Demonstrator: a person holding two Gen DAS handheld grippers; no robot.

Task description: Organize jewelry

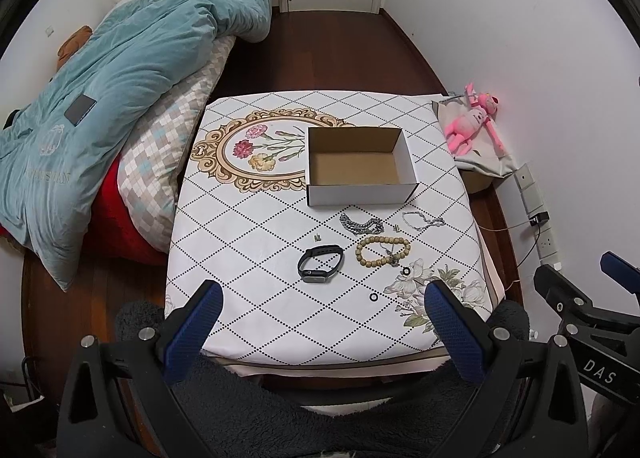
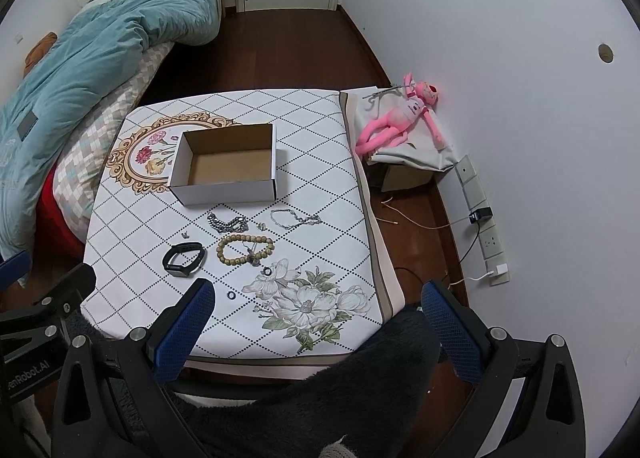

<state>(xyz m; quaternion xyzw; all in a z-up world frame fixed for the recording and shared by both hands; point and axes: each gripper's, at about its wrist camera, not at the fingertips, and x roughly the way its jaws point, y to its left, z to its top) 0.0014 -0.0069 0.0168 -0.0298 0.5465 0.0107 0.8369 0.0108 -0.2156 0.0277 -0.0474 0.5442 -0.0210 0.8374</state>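
**Jewelry laid out by an open box**

An empty box (image 1: pixel 362 166) sits on the surface (image 1: pixel 248 226). Just in front of the box lie a chain (image 1: pixel 361 224) and a thin bracelet (image 1: pixel 422 220). Nearer than those lie a bead bracelet (image 1: pixel 383 252), a watch (image 1: pixel 321 268) and two rings (image 1: pixel 406 271). The left gripper (image 1: pixel 326 328) and right gripper (image 2: pixel 320 328) hover before the box, jaws wide apart, holding nothing.
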